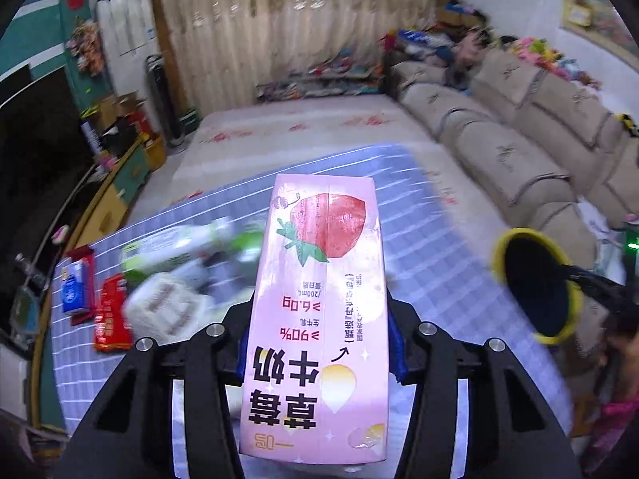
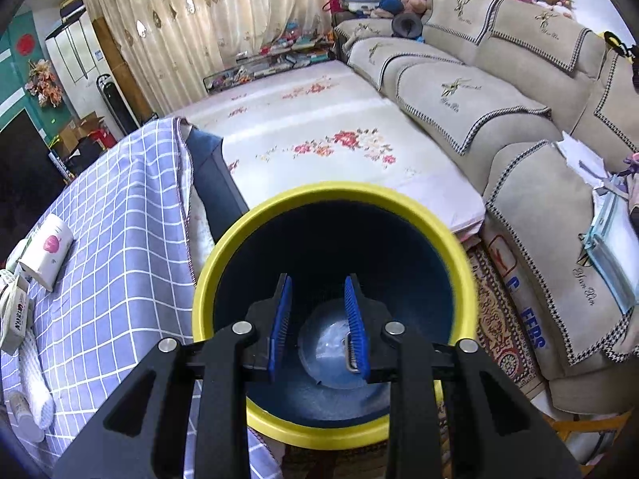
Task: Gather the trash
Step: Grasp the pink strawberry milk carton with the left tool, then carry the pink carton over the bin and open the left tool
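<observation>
1. risk of dropping the pink strawberry milk carton [image 1: 319, 311] short of the bin: long, gripped low, cantilevered out over the checked tablecloth [image 1: 419, 215].
2. risk of tipping the yellow-rimmed bin [image 2: 335, 207], held only at its near rim.
3. left gripper [image 1: 319, 343] clamped on the carton, angled downward, bin off to its right.
4. right gripper [image 2: 319, 319] pinching the bin's near wall, tilted down into its dark interior.
5. more litter lying on the table, including a white carton [image 2: 46, 251].
</observation>
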The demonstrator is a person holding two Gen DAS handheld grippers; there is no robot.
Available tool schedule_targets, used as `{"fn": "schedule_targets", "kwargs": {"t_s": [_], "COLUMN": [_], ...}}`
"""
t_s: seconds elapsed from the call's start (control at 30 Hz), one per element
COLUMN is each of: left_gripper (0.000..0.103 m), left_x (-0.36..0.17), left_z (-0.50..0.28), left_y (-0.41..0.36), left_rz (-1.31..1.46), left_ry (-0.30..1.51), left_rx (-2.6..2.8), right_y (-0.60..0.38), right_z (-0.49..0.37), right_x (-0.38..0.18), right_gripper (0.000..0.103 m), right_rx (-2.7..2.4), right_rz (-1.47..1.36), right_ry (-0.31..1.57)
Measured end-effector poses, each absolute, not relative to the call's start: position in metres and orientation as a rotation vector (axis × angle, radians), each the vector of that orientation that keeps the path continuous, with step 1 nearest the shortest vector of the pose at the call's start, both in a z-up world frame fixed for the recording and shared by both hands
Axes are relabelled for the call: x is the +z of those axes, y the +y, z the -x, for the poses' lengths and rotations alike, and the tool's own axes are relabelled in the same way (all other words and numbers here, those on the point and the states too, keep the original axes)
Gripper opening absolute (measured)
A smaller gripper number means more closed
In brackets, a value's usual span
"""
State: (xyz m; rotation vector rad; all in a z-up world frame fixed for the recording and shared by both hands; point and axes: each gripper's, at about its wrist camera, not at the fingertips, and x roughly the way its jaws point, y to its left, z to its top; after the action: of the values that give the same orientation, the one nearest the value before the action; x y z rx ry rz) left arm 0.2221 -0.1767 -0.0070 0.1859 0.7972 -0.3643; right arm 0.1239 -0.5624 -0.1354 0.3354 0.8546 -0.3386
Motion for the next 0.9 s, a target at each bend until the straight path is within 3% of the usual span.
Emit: {"fn": "schedule_targets", "kwargs": {"t_s": [0.33,0.77,0.9], "left_gripper": [0.050,0.050,0.060], "left_x": [-0.048,-0.135,-0.145], "left_z": [-0.168,-0.198,-0.204], "left_y": [-0.343,-0.490,-0.504], "left_rz": [-0.235,-0.385,-0.394], "left_ry": [0.893,1.055,1.069], "left_rx": [-0.682,-0.717,-0.715], "right_y": [-0.598,-0.646,-0.649], "right_z": [-0.084,-0.054,-0.055], "right_x": [-0.120,-0.118,-0.121], "right_gripper": [0.026,0.027,0.027], "right_rx": [-0.374,-0.457,-0.464], "right_rz": [-0.329,-0.340,-0.341], "right_ry": [0.817,0.811,0.819]}}
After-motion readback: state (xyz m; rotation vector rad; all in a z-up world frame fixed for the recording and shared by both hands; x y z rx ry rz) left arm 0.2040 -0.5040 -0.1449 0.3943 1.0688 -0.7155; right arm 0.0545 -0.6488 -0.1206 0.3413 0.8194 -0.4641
